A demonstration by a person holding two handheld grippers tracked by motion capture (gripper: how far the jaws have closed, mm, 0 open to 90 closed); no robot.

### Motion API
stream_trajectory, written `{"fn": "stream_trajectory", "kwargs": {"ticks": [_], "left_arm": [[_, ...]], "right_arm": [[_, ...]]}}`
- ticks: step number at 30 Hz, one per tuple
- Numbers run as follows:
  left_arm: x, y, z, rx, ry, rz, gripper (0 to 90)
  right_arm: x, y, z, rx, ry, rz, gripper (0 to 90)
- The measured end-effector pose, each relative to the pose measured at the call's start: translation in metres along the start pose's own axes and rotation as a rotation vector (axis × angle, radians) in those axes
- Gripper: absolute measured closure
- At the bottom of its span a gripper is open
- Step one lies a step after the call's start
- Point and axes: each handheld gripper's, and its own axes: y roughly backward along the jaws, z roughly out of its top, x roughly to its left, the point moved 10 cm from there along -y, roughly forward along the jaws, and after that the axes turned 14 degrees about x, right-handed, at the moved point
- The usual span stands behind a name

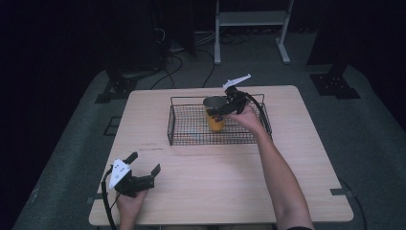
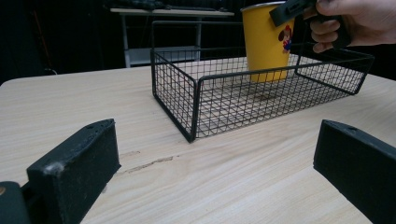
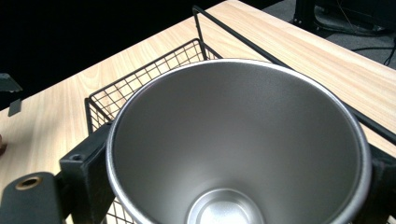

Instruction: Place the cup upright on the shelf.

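The right hand-held gripper (image 1: 221,111) clamps the upright yellow cup (image 1: 216,115) by its rim inside the wire basket (image 1: 191,139) toward the desk's far edge, while the left hand-held gripper (image 1: 143,164) rests open near the front-left corner, well apart.

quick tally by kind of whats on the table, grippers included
yellow cup, held by the right gripper: 1
black wire basket: 1
grippers (the other is the left gripper, jaws apart over the table): 2
total: 4
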Motion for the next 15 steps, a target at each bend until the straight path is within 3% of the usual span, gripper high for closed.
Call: {"fn": "stream_trajectory", "kwargs": {"ticks": [11, 15], "left_arm": [[-0.0001, -0.0001, -0.0003, 0.002, -0.001, 0.001, 0.0], [0.0000, 0.0000, -0.0002, 0.001, -0.001, 0.001, 0.0]], "right_arm": [[-0.0077, -0.0061, -0.0054, -0.002, 0.017, -0.032, 9.0], [-0.0104, -0.0066, -0.0088, 0.005, 0.042, -0.072, 8.9]]}}
